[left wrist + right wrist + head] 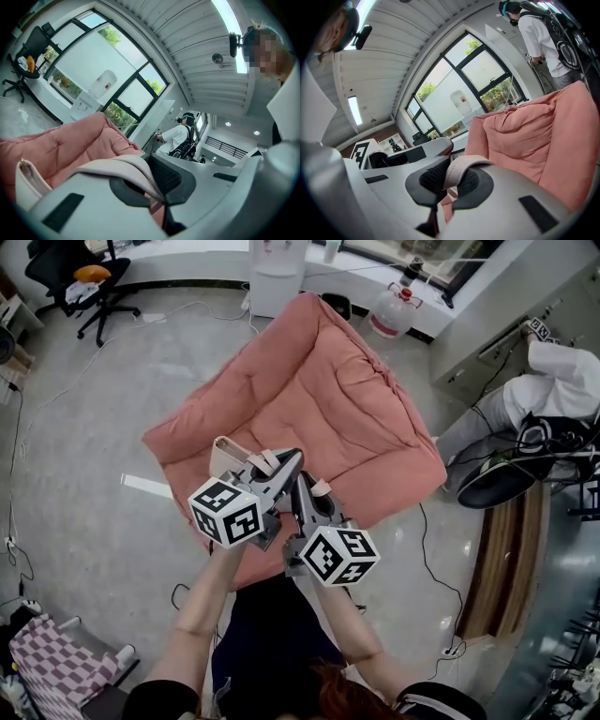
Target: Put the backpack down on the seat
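Note:
A large pink cushioned seat [319, 399] lies on the floor ahead of me. Both grippers hover over its near edge, close together. My left gripper [286, 465] is shut on a beige backpack strap [123, 164], which loops out to its left [225, 451]. My right gripper [305, 491] is shut on a second beige strap [461, 168] that arches over its pads. In the gripper views each strap sits pinched between dark pads [171, 180] [433, 180]. The backpack's body hangs below the grippers, hidden by them and my arms.
A person [553, 390] bends over equipment at the right, beside a wooden bench [511, 559]. A water dispenser [277, 268] and water jug [392, 310] stand behind the seat. An office chair [70, 277] is at the far left. Cables trail over the grey floor.

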